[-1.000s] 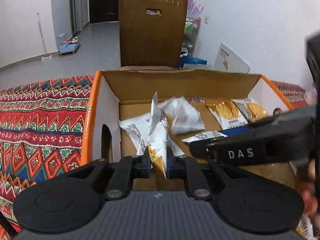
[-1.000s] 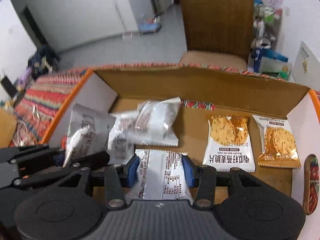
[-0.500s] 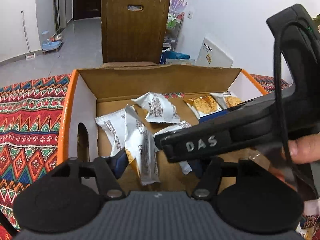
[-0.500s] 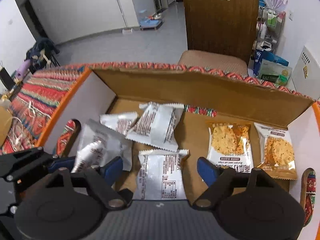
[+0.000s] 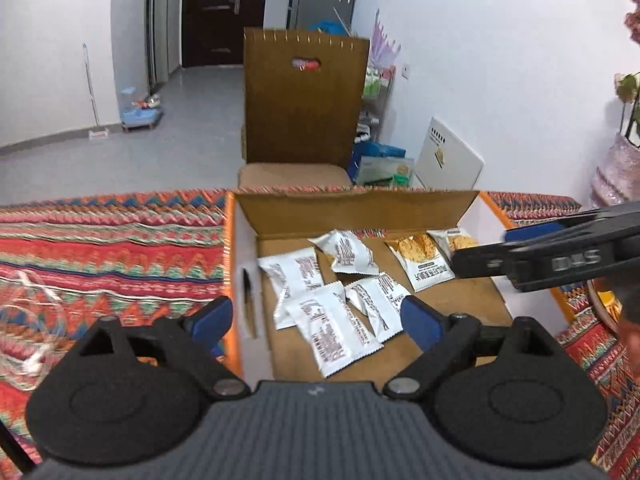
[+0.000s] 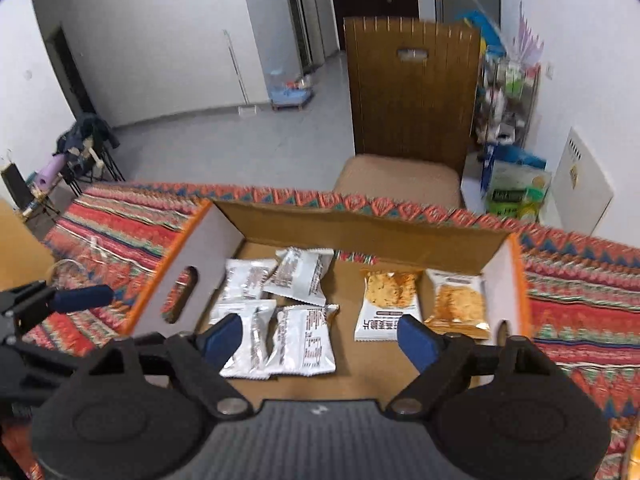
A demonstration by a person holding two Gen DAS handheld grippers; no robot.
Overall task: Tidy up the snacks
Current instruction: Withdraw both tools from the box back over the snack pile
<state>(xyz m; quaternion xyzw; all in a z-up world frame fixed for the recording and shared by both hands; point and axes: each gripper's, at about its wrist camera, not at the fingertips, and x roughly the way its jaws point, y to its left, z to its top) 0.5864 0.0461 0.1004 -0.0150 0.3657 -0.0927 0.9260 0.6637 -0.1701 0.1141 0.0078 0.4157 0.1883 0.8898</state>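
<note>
The left tongs [image 5: 316, 316] are spreading their blue pads wide and grip nothing; the white packets lie below the gap, inside the box, not touched by either pad. The right tongs [image 6: 320, 332] are likewise opening, empty, with packets lying on the box floor beneath them.

The cardboard box [image 6: 308, 228] sits open on a worktop covered by a red patterned cloth [image 6: 580, 296]. It has an orange rim, white end walls with hand slots and a brown far flap standing up.

In the left half of the box lie four white snack packets with dark print. Seen from the right wrist, one white packet [image 6: 304, 340] lies nearest, just right of another [image 6: 246, 340] that it touches; two more sit farther back, the far right one [image 6: 300, 278] tilted and overlapping the far left one [image 6: 246, 280].

In the right half, apart from the white group, two packets showing golden crackers lie side by side: a white-bottomed cracker packet [image 6: 388, 306] and, just right of it near the end wall, a gold cracker packet [image 6: 458, 304].

Beyond the worktop stands a brown chair [image 6: 412, 96], and a cluttered rack [image 6: 508, 92] lines the right wall
</note>
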